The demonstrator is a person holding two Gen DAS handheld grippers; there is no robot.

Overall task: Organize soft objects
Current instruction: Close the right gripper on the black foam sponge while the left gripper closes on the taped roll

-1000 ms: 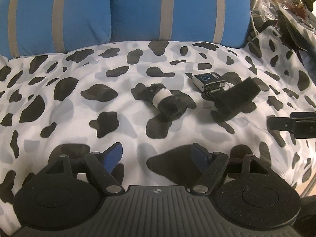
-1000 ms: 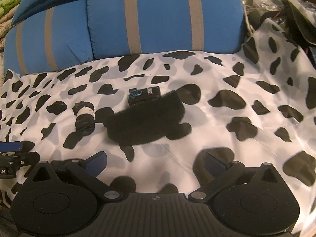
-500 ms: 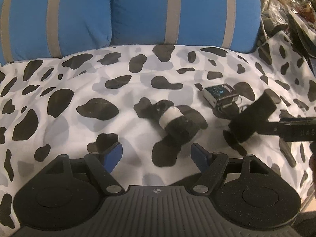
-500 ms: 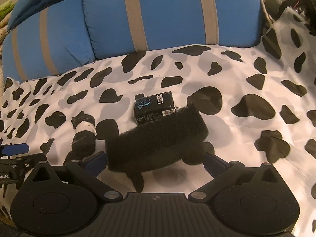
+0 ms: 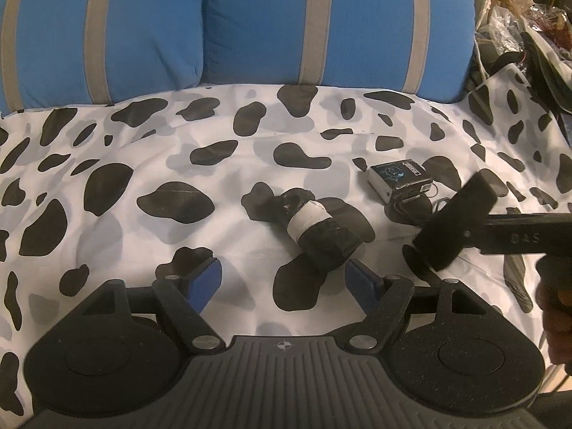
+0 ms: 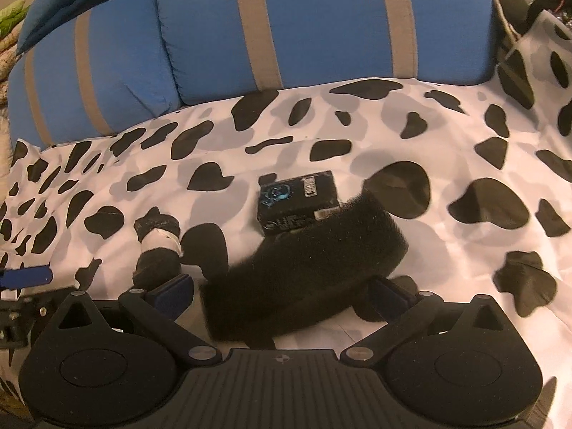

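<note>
Right claw (image 6: 282, 295) is wide apart, straddling the black fuzzy band (image 6: 304, 271). Pads aren't pressing on it as far as I can see, so I read it as released, nothing held. Band lies on the cow-print bedspread (image 6: 464, 136), near side of the bed, its far end touching the small black box (image 6: 298, 200).

Left claw (image 5: 286, 280) also spread wide and empty, hovering over the bedspread just short of the rolled black sock bundle with the white band (image 5: 314, 225). Bundle sits mid-bed, left of the box. Blue striped pillows (image 5: 321, 25) run along the far edge.

Handling guess: the fuzzy band looks light, soft and squashy. It'll compress a lot before the pads bite, and the pile may slip. I'd take it across the short width near the middle so both ends droop evenly. An end grip would let it swing.

Sock bundle: light and soft, but firmer at the white wrap. That's where I'd pinch it, so the roll doesn't come undone.

The box looks stiff, so I judge it's not part of the job. Watch that the band doesn't drag it.
</note>
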